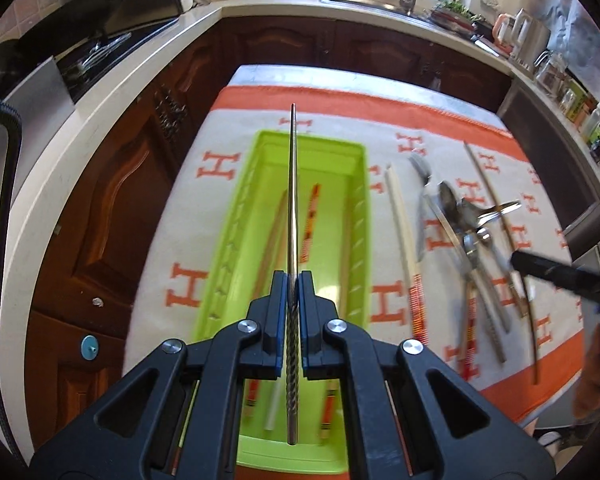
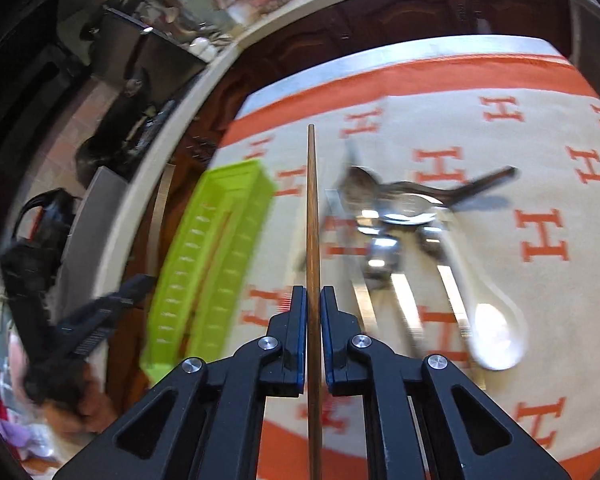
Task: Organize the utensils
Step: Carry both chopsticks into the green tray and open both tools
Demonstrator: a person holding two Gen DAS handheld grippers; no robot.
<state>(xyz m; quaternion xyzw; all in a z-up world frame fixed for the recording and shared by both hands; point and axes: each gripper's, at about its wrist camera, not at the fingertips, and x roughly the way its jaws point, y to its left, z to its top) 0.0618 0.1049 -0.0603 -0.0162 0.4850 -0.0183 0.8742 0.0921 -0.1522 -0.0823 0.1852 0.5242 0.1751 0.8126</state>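
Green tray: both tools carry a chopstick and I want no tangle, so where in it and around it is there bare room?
Green tray: its far end is bare; chopsticks fill the near floor. The cloth to its left is bare. Crowded on its right: the spoon pile.

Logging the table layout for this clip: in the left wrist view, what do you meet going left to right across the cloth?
Green tray with the metal chopstick held above it in the left gripper → white chopstick → pile of spoons and cutlery → thin wooden chopstick → tip of the right gripper.
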